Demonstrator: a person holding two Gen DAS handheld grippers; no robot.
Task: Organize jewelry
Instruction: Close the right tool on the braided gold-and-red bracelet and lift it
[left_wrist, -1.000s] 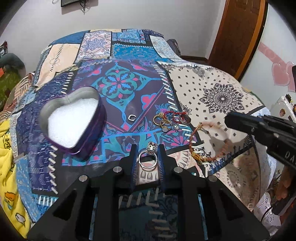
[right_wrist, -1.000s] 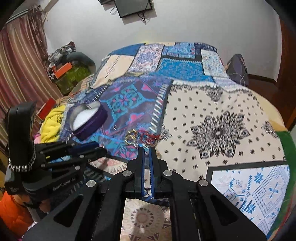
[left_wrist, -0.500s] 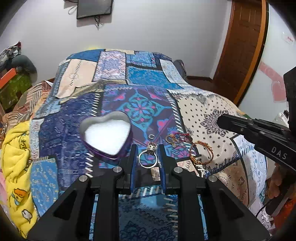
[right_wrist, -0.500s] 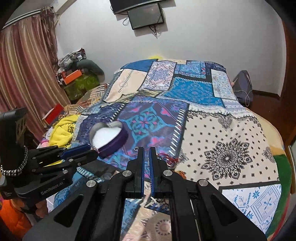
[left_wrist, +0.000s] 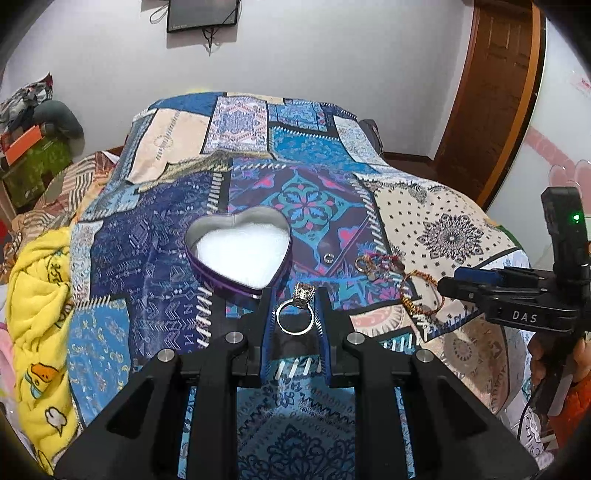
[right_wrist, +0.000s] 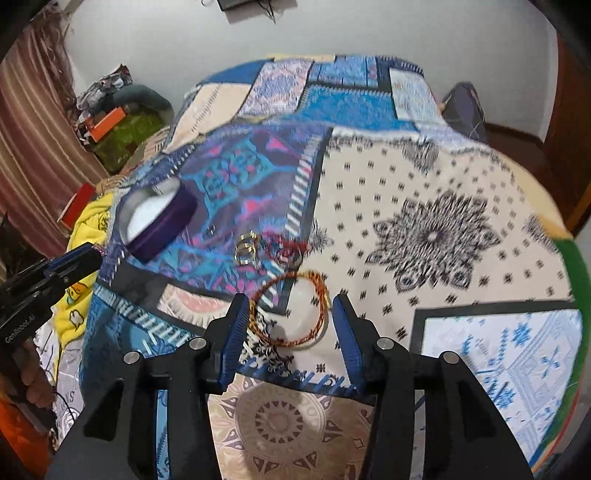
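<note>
the left gripper (left_wrist: 295, 320) has its blue-padded fingers closed in on a silver ring (left_wrist: 295, 316), the band pinched between the pads and its ornate top pointing away past the fingertips. just beyond those tips, a little to the left, sits the heart-shaped tin (left_wrist: 239, 252), purple-walled with a white lining, on the patchwork bedspread (left_wrist: 155, 236). farther out and right of the fingers lies a small single ring (left_wrist: 327, 258), then a cluster of gold rings (left_wrist: 371, 264) tangled with red thread.

the right gripper (right_wrist: 291, 317) is spread wide, holding nothing. a braided bracelet (right_wrist: 290, 310) in orange and dark thread lies flat on the bedspread in the gap between the two fingers; its left edge looks close against the left finger, though the picture is blurred and i cannot tell if it touches. beyond the fingertips the gold rings (right_wrist: 246, 251) and the red thread loop (right_wrist: 286, 247) lie side by side, and farther off to the left is the tin (right_wrist: 157, 218). the left gripper (right_wrist: 79, 260) shows at the left edge of this view.

at the far end of the bed, a white wall carries a dark screen (left_wrist: 201, 14), and a wooden door (left_wrist: 491, 92) stands to the right.
</note>
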